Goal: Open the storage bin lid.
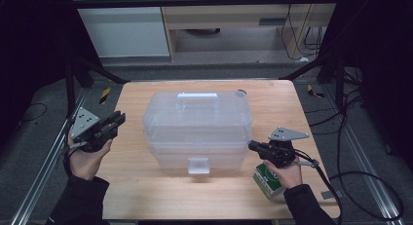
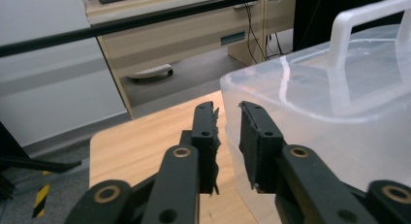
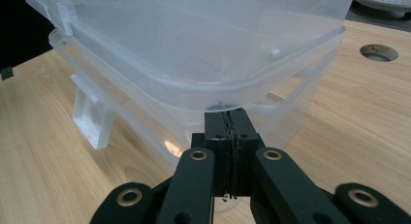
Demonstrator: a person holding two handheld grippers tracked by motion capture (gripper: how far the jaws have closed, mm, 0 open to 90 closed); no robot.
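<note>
A green carton stands near the wooden table's front-right edge.

Clear lidded bin mid-table (front latch down).

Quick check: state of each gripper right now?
Left gripper: open, holding nothing, beside the clear plastic box.
Right gripper: closed, empty, tips at the box's corner.

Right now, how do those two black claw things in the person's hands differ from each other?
The left gripper has its jaws slightly apart, with a gap between the pads; the right gripper has its jaws pressed together, holding nothing. The left one sits at the left end of the clear box, aimed at its lid; the right one points at the box's lower right corner, beneath the rim. Both are black two-jaw tools, hand-held, each topped with a grey plate.
</note>
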